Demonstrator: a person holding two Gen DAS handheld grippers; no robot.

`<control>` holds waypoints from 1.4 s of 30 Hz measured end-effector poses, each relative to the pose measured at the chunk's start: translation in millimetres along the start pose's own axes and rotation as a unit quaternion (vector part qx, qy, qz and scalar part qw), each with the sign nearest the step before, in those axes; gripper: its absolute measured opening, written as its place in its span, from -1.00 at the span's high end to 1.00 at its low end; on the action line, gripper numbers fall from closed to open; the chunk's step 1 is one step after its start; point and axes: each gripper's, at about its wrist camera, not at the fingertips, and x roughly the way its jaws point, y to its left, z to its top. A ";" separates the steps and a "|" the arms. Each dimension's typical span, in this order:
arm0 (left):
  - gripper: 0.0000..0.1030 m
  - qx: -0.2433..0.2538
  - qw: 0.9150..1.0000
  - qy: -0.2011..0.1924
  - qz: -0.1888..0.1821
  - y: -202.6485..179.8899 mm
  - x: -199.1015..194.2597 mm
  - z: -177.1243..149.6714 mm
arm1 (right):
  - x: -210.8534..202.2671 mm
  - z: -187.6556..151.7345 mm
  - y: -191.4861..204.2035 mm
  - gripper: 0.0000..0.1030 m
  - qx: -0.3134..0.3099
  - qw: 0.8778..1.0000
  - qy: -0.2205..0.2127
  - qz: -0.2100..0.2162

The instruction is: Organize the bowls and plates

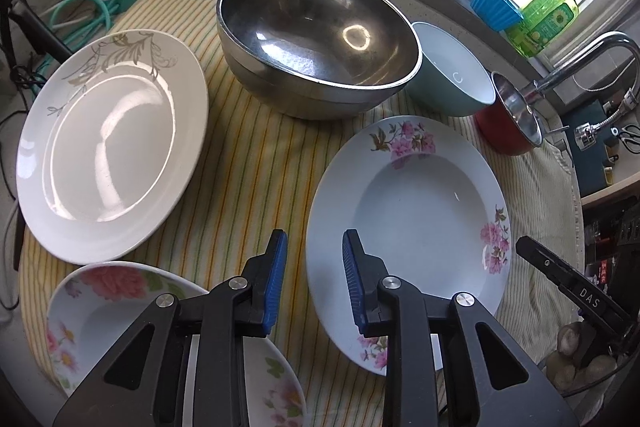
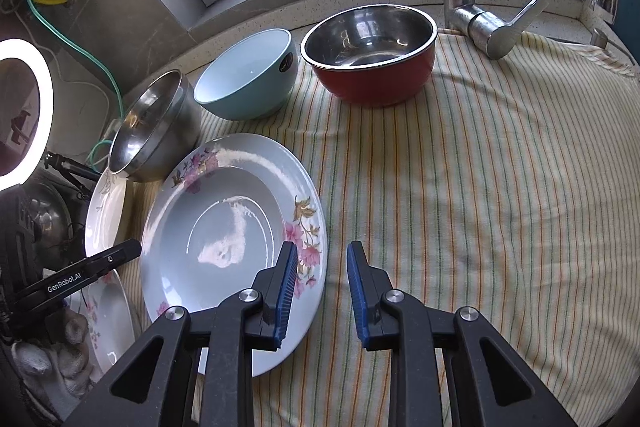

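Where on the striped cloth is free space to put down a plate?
The widest bare patch of the striped cloth lies right of the pink-flowered white deep plate, below the red steel-lined bowl. The left side, by the pale blue bowl and large steel bowl, is crowded.

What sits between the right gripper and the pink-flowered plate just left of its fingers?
Nothing visible. The right gripper is open, its left finger overlapping the near rim of the pink-flowered plate in view, with only bare striped cloth around. The bowls stand farther back.
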 end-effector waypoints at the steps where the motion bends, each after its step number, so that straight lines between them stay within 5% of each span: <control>1: 0.50 0.000 1.000 0.001 -0.001 0.1 1.0 0.8 | 1.6 0.9 -0.9 0.58 0.003 1.000 0.003 0.003; 10: 0.68 0.002 1.000 0.014 -0.003 -1.9 9.9 6.5 | 16.0 6.2 -5.7 0.69 0.019 0.999 0.024 0.019; 42: 0.69 0.003 1.000 0.016 -0.006 -1.6 14.9 8.2 | 25.0 7.1 -12.5 0.70 0.037 0.997 0.054 0.048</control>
